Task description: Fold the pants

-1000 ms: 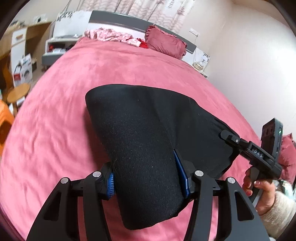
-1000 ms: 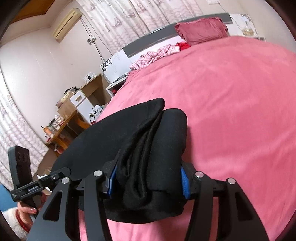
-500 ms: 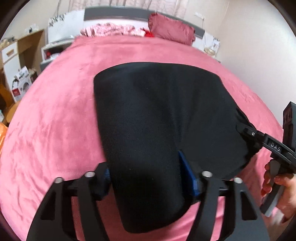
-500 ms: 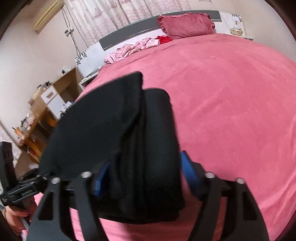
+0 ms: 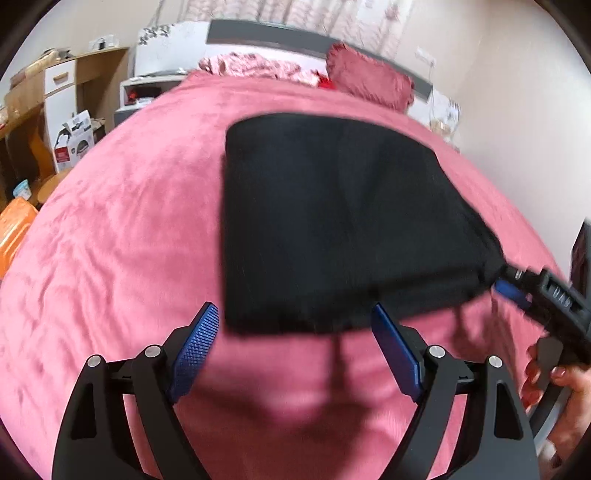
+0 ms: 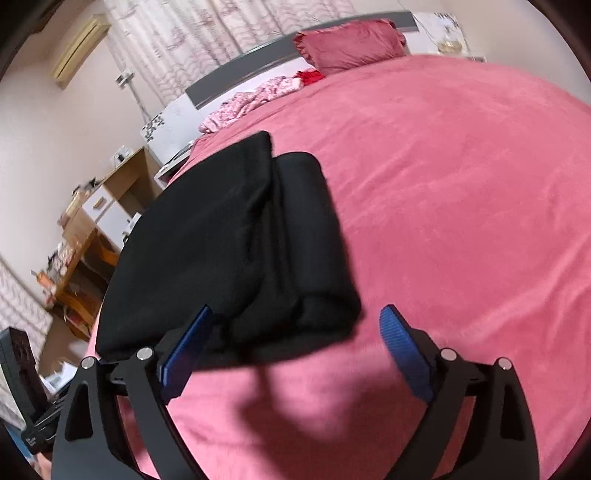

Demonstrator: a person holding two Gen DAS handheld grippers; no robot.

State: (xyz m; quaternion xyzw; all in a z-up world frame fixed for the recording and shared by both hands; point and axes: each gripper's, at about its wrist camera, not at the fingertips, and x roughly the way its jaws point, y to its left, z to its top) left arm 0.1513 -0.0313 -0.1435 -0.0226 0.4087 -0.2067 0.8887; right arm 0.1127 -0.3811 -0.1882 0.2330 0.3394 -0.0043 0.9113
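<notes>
The black pants (image 5: pixel 332 221) lie folded into a thick, roughly rectangular stack on the pink bed cover (image 5: pixel 122 229), their near edge just ahead of both claws. The left claw (image 5: pixel 295 347) is released: its 2 blue-padded fingers (image 5: pixel 195 343) stand wide apart, at either side of the stack's near edge, with the cloth just beyond the tips and pink cover showing in the gap. The right claw (image 6: pixel 299 343) is likewise spread and grips nothing; in its own view the left finger (image 6: pixel 184 354) overlaps the lower layer of the stack while the right one stands apart from the cloth over bare cover. Whether that left pad touches the fabric I cannot tell. In the right wrist view the pants (image 6: pixel 236 243) show 2 folded rolls side by side on top of a flatter layer. From the left wrist view the right claw (image 5: pixel 513 288) sits at the stack's right corner, held by a hand (image 5: pixel 554 380) with red nails.

At the head of the bed lie 1 dark pink pillow (image 6: pixel 351 40) and 1 heap of pink patterned clothes (image 6: pixel 251 99). A wooden desk (image 6: pixel 92 221) with cluttered shelves stands to the left of the bed, and 1 air conditioner (image 6: pixel 79 44) hangs on the wall beside patterned curtains (image 6: pixel 221 26). Nothing lies between the claws and the pants.
</notes>
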